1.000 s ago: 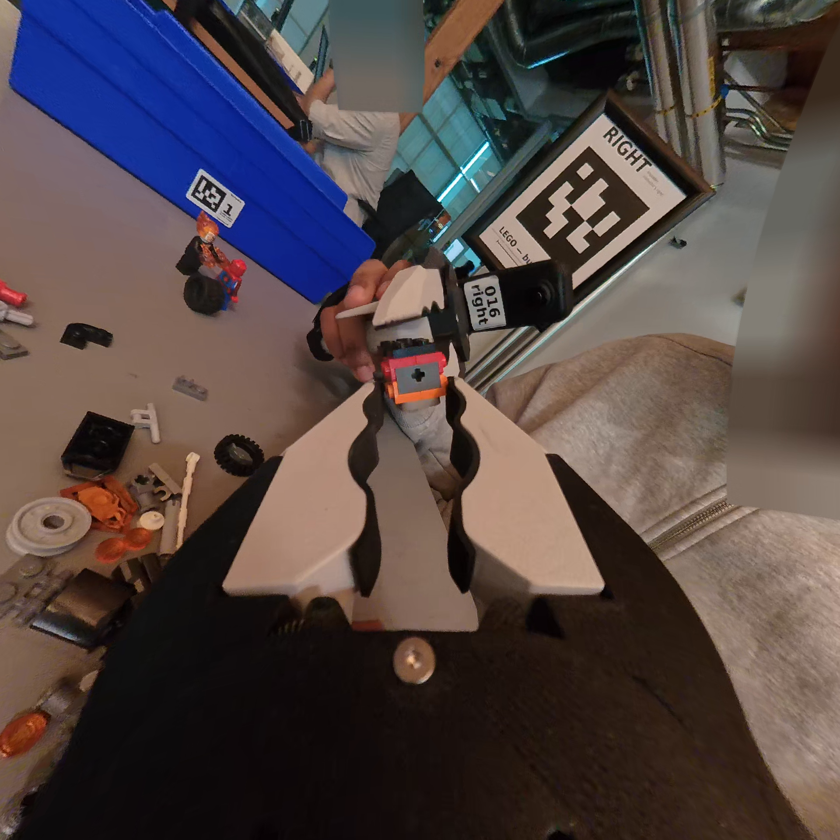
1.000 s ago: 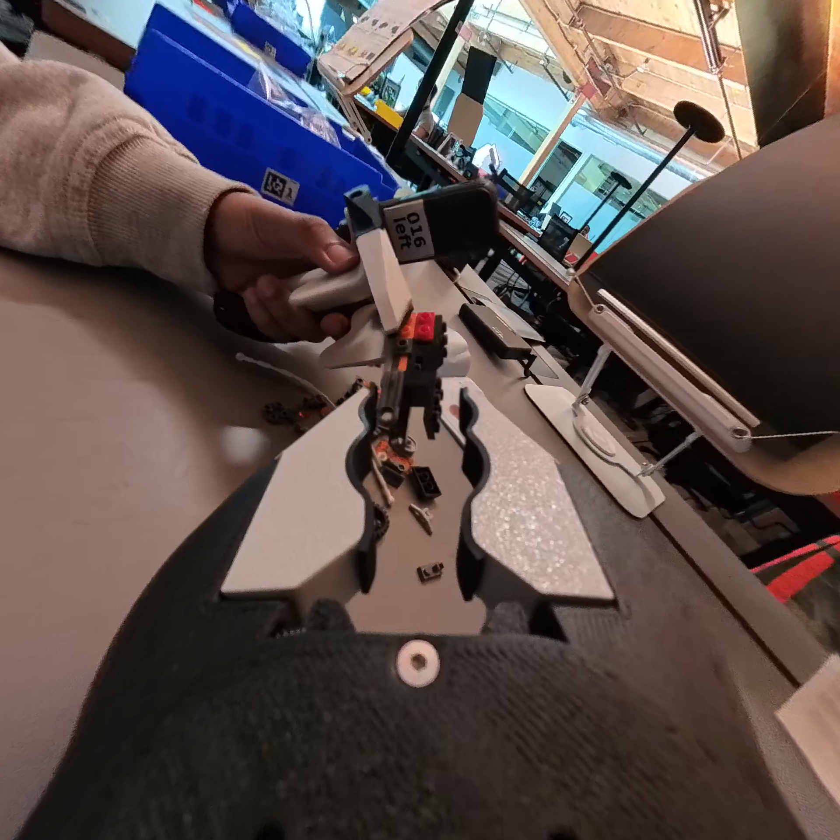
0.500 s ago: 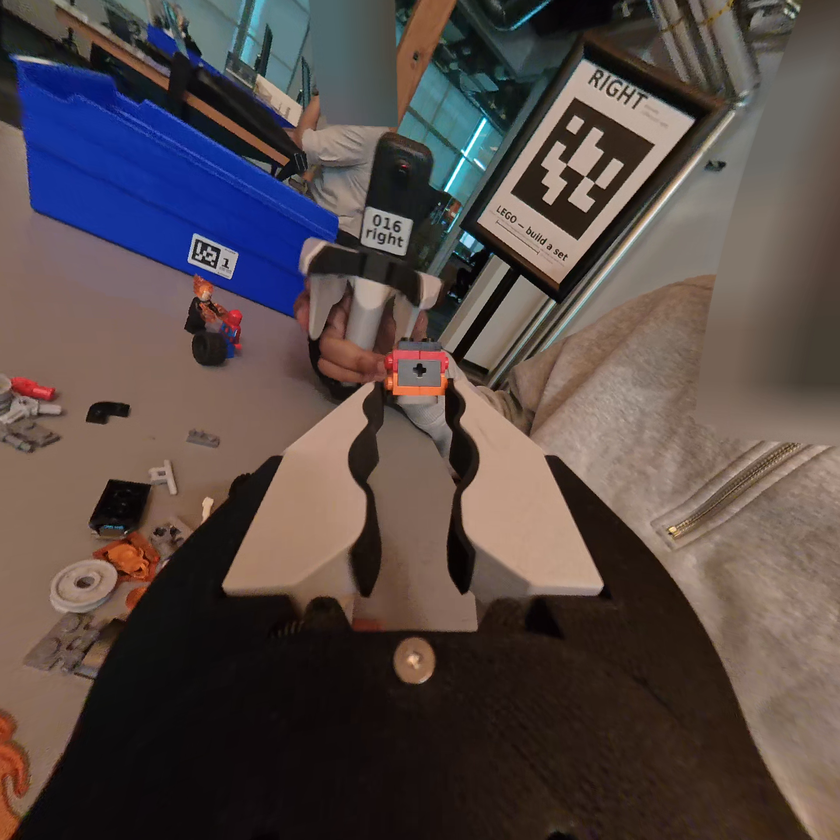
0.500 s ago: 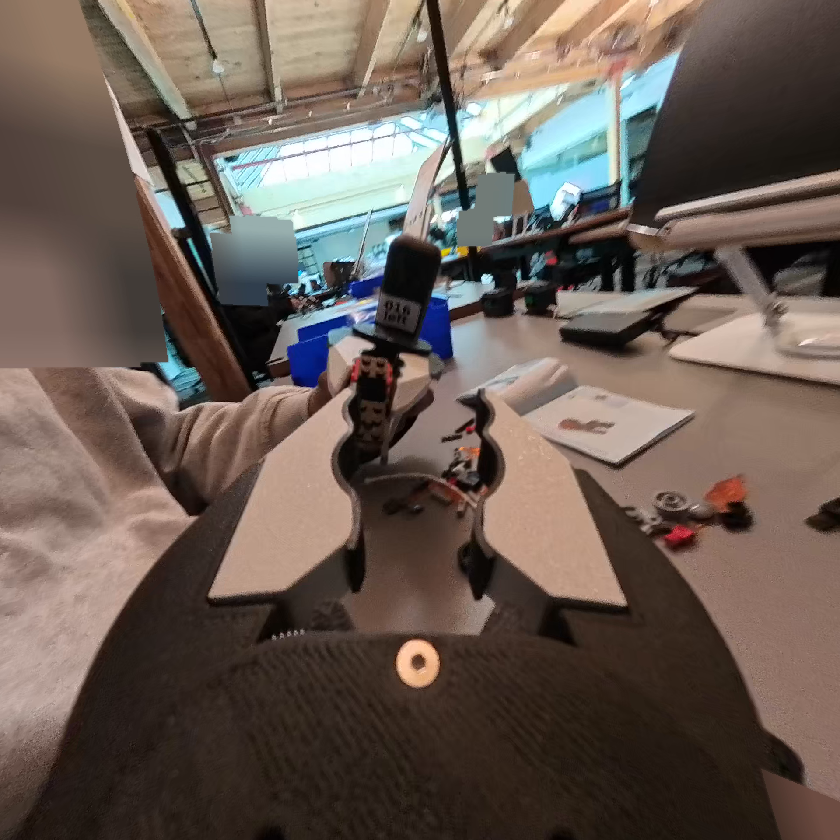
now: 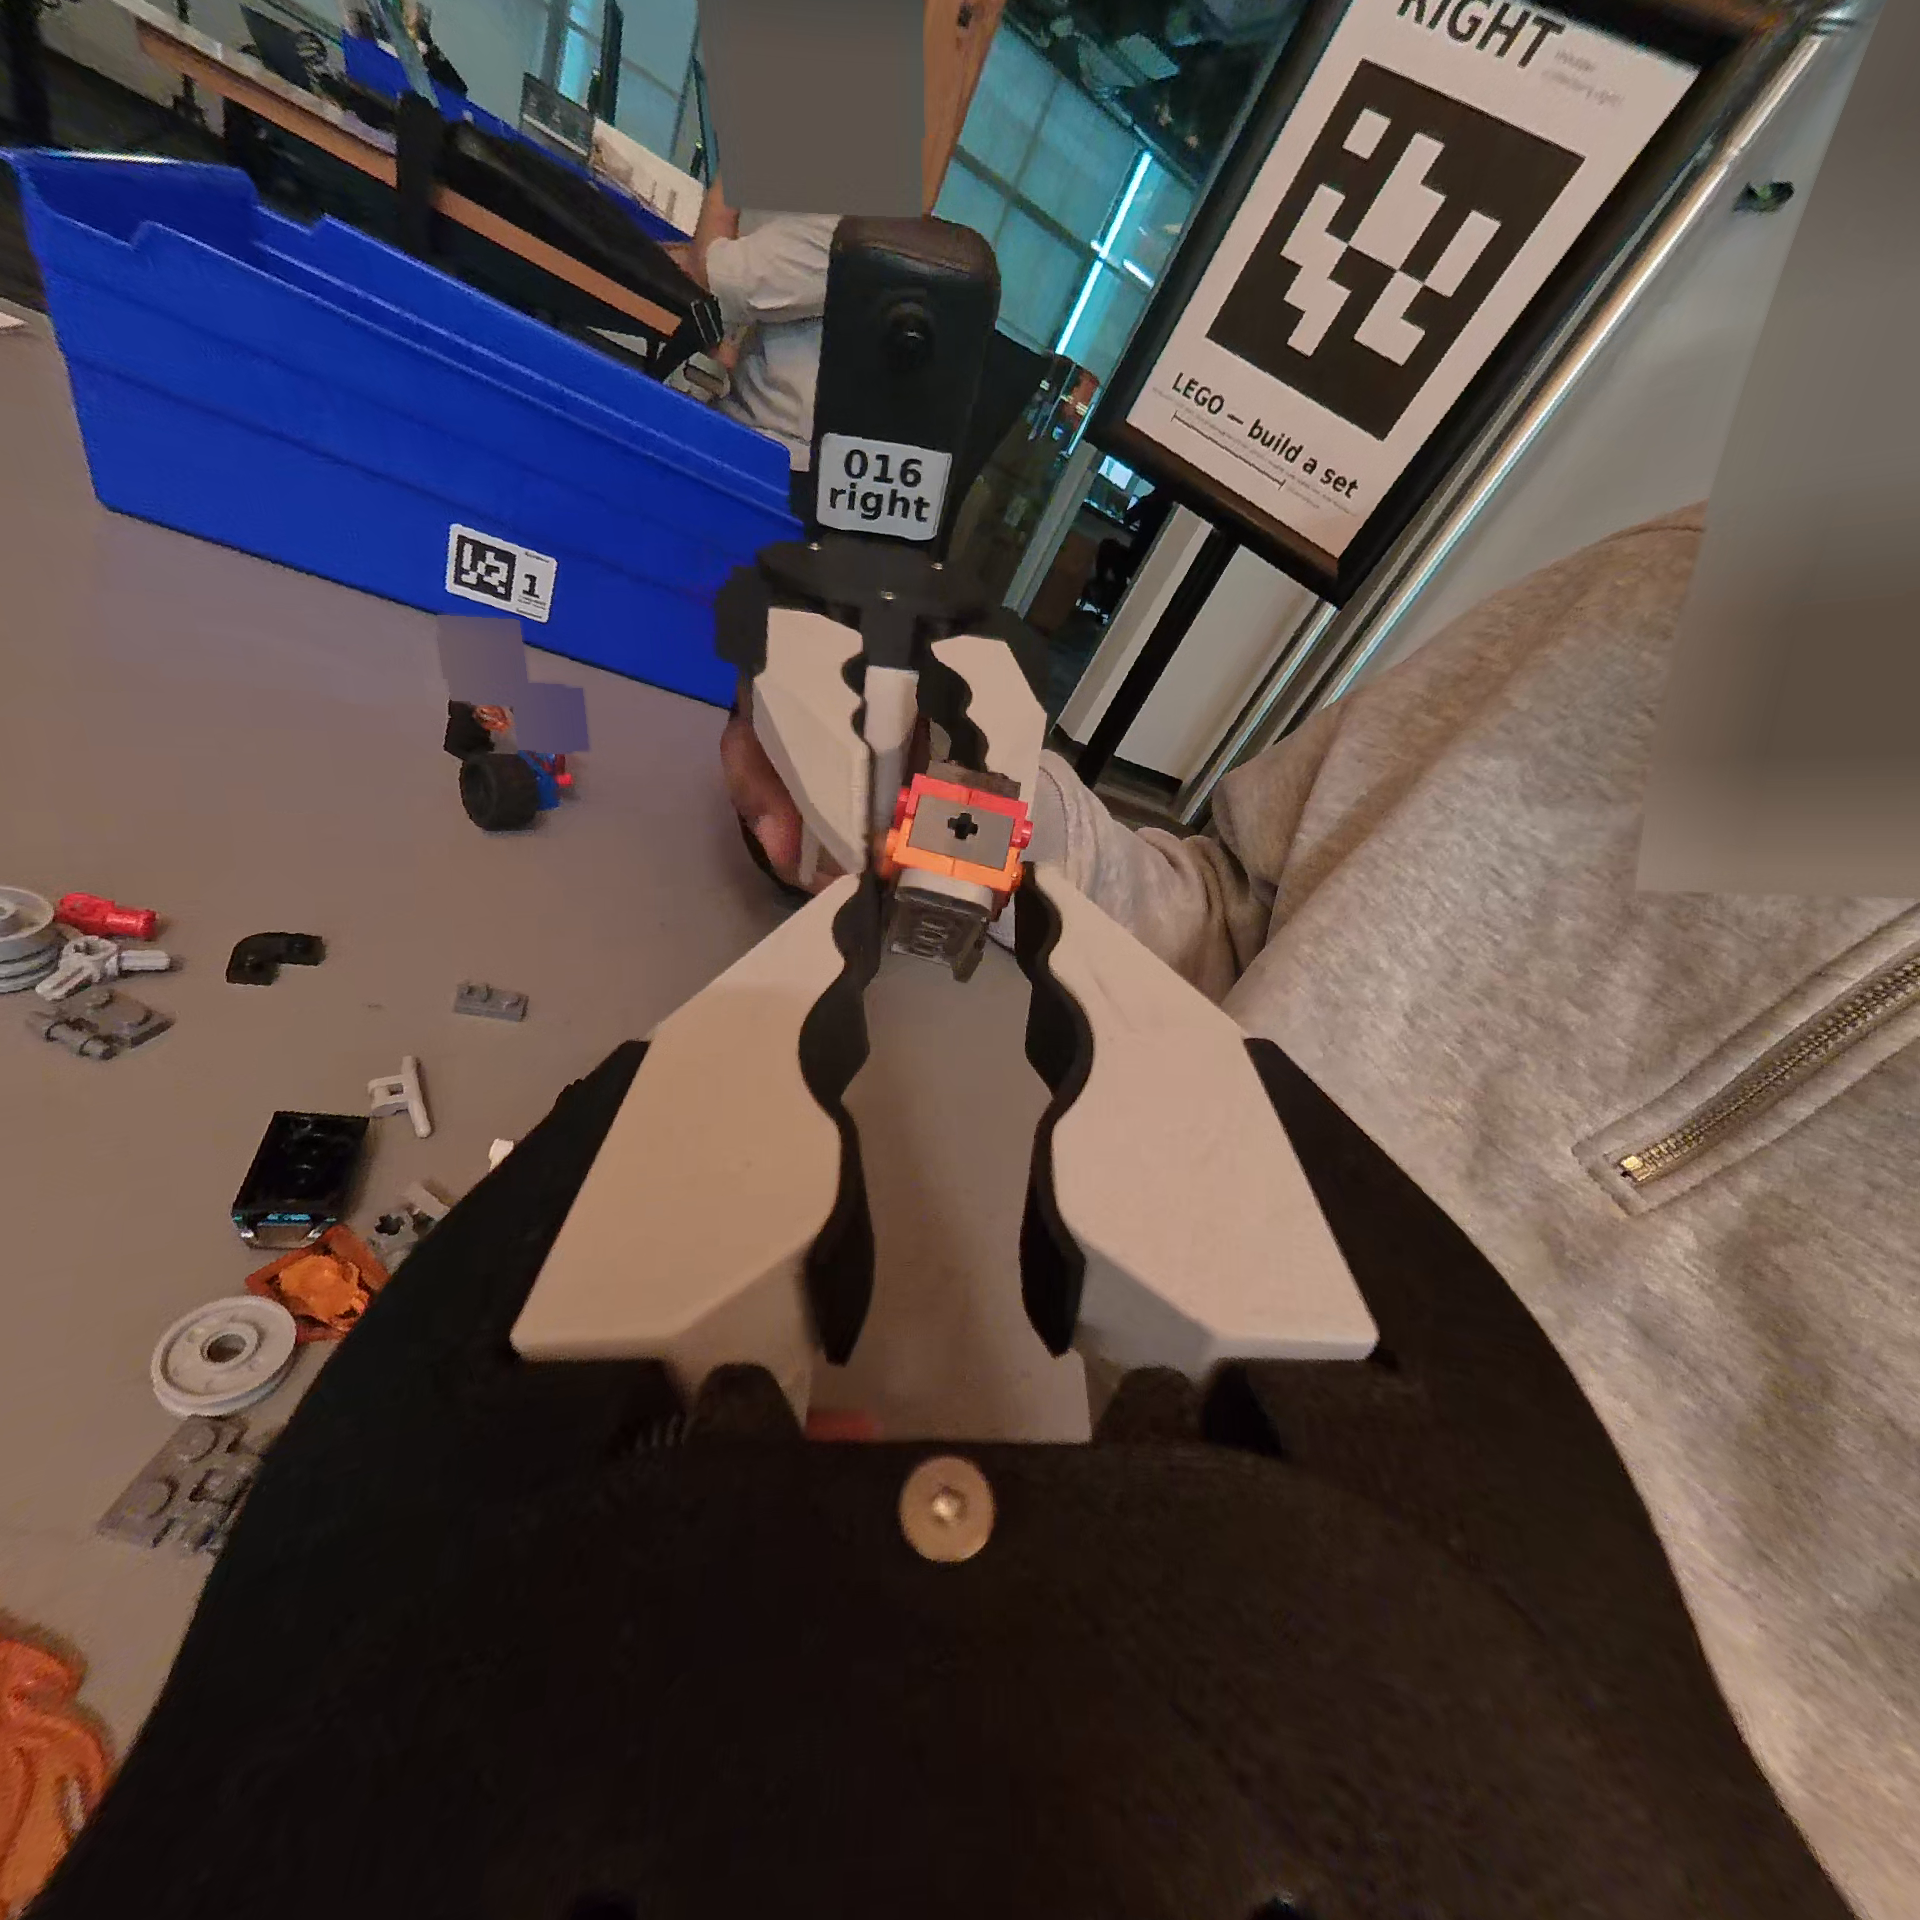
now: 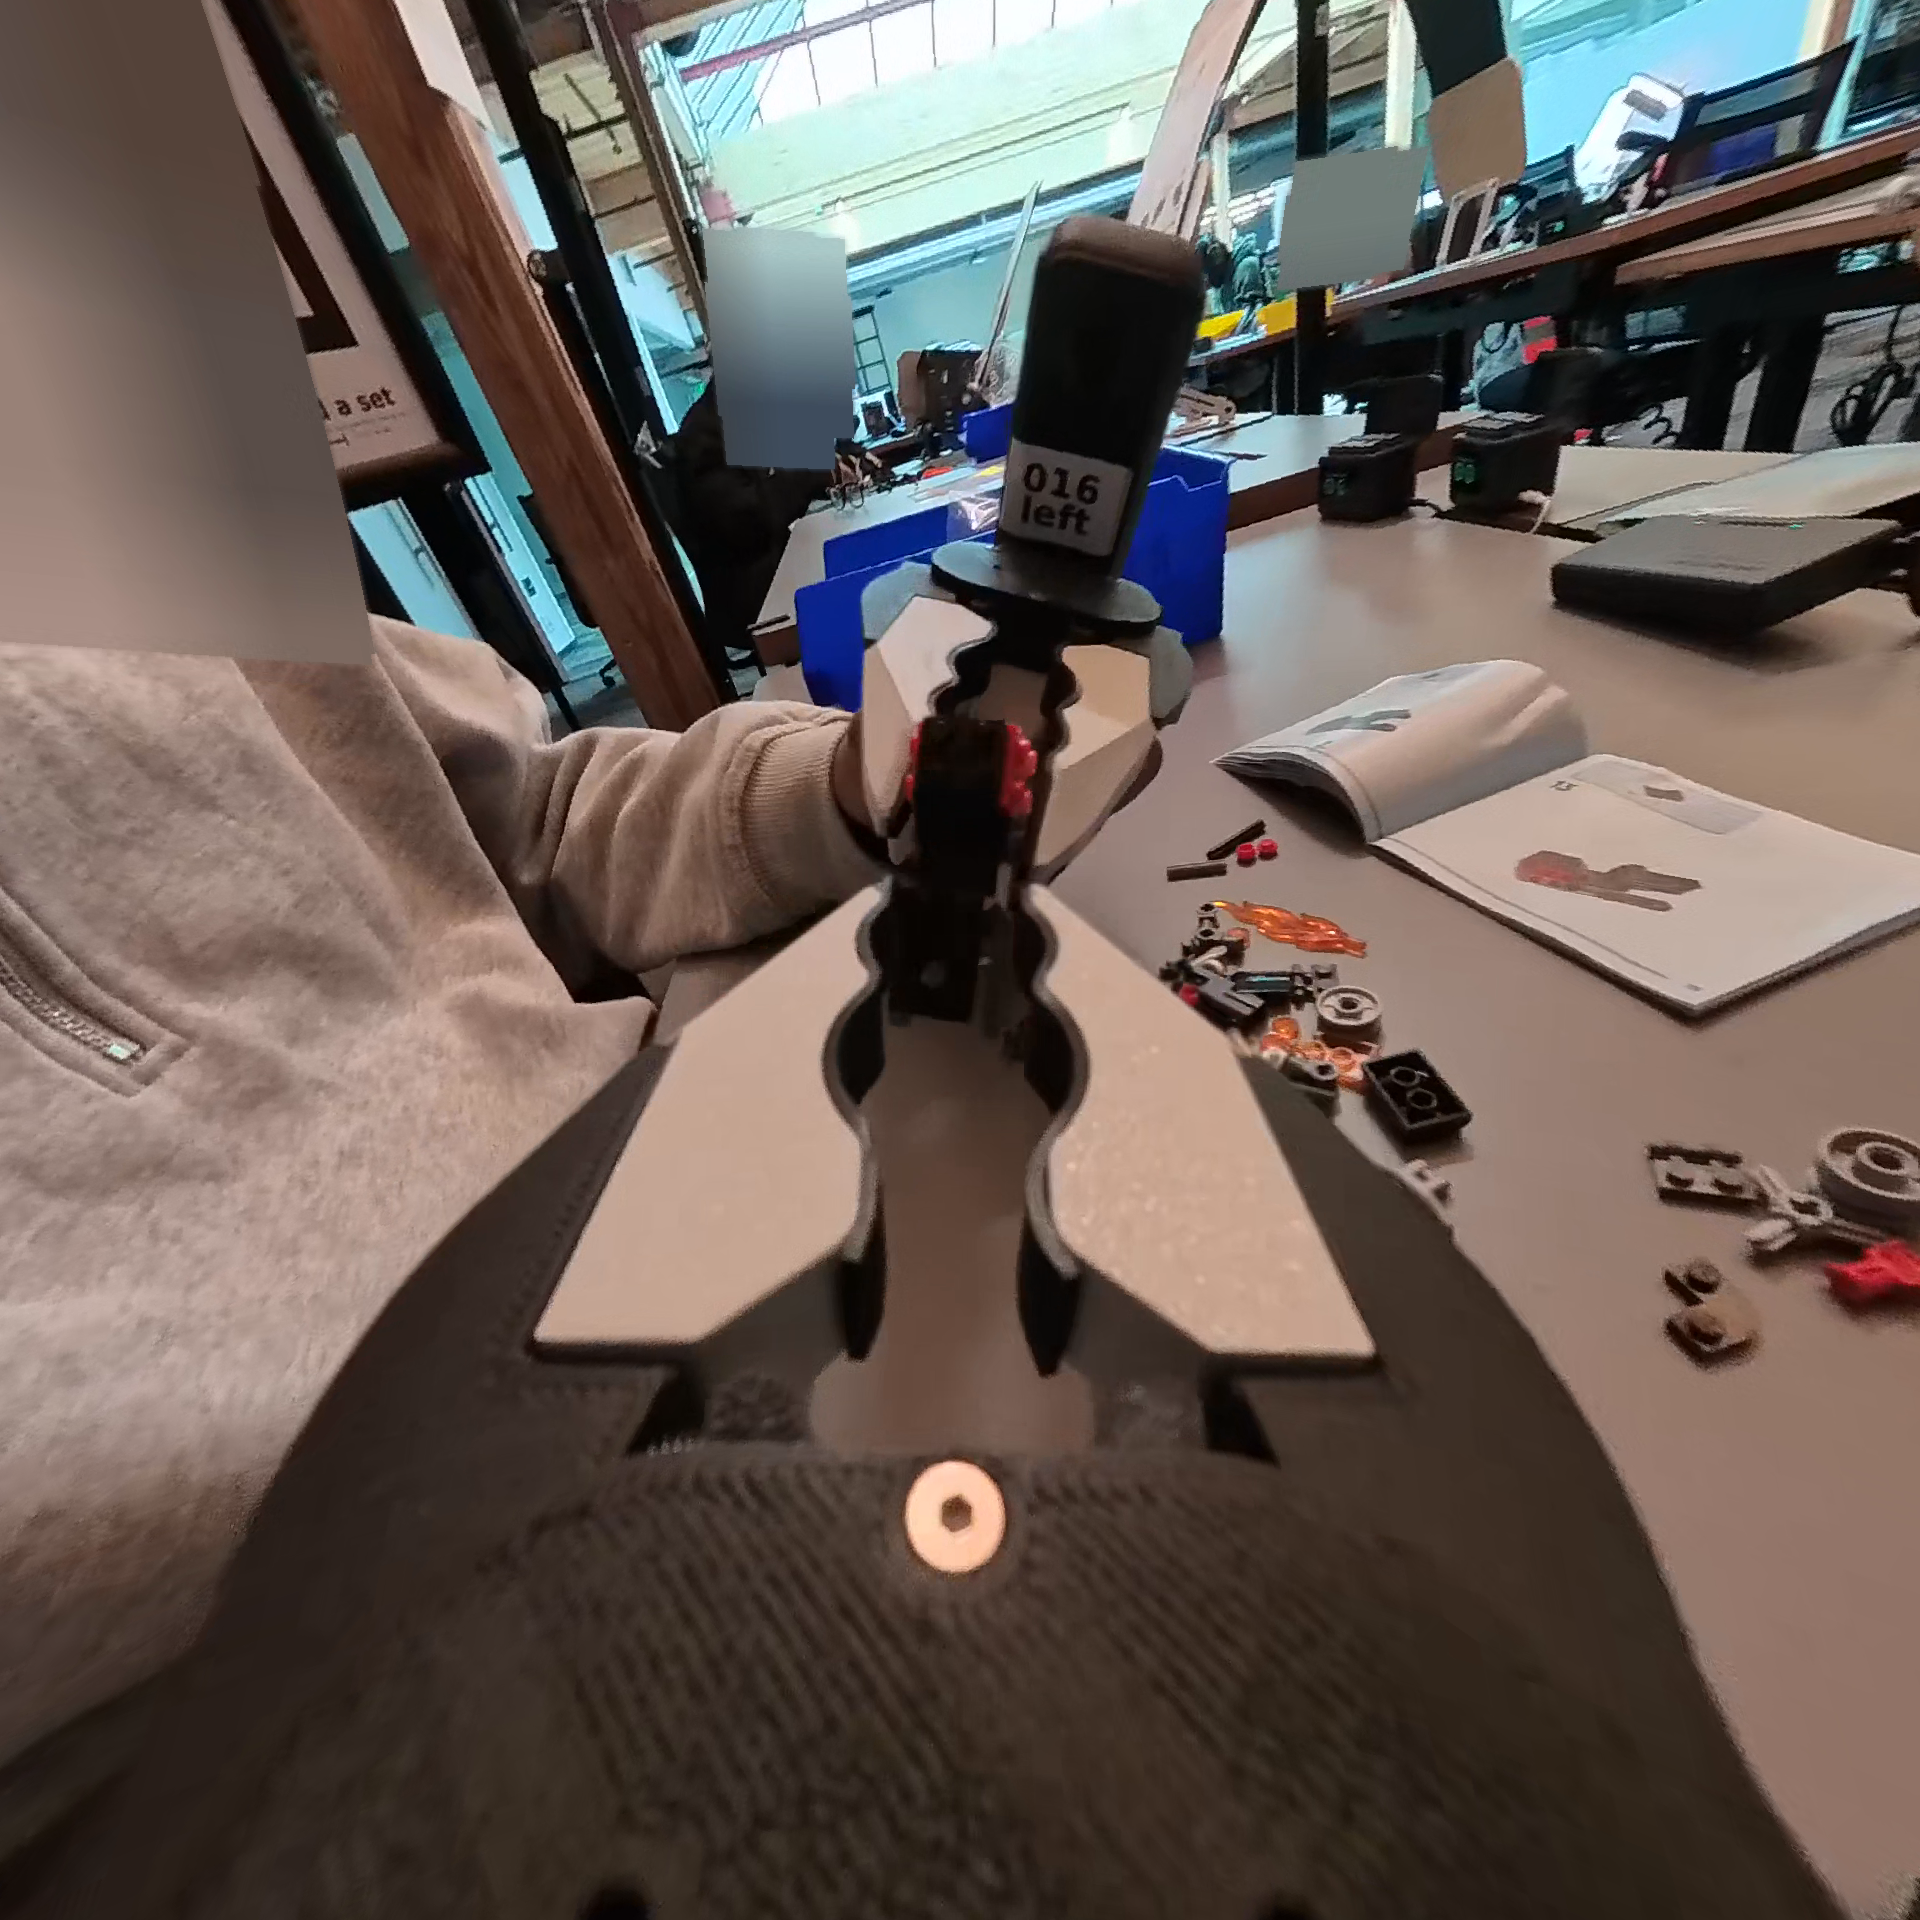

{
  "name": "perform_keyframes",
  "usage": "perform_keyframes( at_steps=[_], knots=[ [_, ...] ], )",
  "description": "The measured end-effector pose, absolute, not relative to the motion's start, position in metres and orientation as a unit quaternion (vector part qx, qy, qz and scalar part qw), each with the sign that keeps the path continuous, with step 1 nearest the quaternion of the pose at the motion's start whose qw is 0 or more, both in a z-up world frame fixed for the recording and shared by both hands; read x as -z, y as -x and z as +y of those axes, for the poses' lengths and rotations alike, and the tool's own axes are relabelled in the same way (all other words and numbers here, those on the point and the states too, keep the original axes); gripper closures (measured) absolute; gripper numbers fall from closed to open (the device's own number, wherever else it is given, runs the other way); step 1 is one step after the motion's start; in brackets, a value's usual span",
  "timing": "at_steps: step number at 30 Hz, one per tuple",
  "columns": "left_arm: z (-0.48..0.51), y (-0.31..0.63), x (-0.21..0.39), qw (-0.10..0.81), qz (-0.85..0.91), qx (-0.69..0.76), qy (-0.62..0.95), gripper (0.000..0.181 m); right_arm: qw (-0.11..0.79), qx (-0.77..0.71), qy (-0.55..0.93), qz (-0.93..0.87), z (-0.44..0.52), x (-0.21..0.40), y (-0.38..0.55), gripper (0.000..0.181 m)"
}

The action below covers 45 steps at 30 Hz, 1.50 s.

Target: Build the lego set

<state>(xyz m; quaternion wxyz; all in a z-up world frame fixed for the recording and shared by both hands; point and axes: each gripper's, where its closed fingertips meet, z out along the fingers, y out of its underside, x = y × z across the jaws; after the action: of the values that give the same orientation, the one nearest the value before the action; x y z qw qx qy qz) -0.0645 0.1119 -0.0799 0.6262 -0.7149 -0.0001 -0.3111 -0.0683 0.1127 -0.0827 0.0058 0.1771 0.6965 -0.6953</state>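
Note:
A small lego assembly (image 5: 956, 836), with a grey face, red sides and an orange base, is held between both grippers above the grey table (image 5: 260, 727). My left gripper (image 5: 943, 899) is shut on its near end. From the other side the assembly (image 6: 951, 821) looks black with red studs. My right gripper (image 6: 956, 914) is shut on its lower black part. The grippers face each other tip to tip. The right gripper's fingers (image 5: 821, 769) rise behind the assembly in the left wrist view. The contact points are partly hidden.
A blue bin (image 5: 364, 416) stands at the back, with minifigures and a black wheel (image 5: 504, 779) in front. Loose parts lie around: a black brick (image 5: 301, 1164), a grey hub (image 5: 223, 1356), orange flames (image 6: 1288, 925). An open booklet (image 6: 1621, 862) lies nearby. A person's grey sweater (image 5: 1558, 1143) is close. The tips of both grippers are at nearly the same place.
The right gripper has turned from lying sideways to upright, facing the left gripper, and its fingers have narrowed around the assembly. The left gripper still holds the assembly.

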Motion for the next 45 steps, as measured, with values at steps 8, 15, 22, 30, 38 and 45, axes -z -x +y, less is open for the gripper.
perform_keyframes(
  at_steps=[8,15,22,30,38,45],
  knots=[
    [0.112,0.067,0.082,0.625,-0.007,0.314,0.715,0.155,-0.026,0.690,-0.170,0.703,0.115,0.081,0.071,0.166],
    [0.106,0.090,0.079,0.639,-0.051,0.300,0.707,0.142,-0.052,0.648,-0.184,0.738,0.119,0.099,0.077,0.167],
    [0.093,0.112,0.060,0.683,-0.085,0.291,0.664,0.143,-0.009,0.553,-0.164,0.817,0.112,0.137,0.060,0.168],
    [0.093,0.109,0.057,0.683,-0.086,0.320,0.651,0.142,0.068,0.511,-0.164,0.841,0.118,0.153,0.039,0.167],
    [0.094,0.108,0.060,0.678,-0.086,0.323,0.654,0.143,0.070,0.476,-0.187,0.856,0.132,0.166,0.039,0.165],
    [0.094,0.110,0.060,0.679,-0.088,0.323,0.653,0.142,0.035,0.511,-0.195,0.837,0.140,0.153,0.051,0.157]
  ],
)
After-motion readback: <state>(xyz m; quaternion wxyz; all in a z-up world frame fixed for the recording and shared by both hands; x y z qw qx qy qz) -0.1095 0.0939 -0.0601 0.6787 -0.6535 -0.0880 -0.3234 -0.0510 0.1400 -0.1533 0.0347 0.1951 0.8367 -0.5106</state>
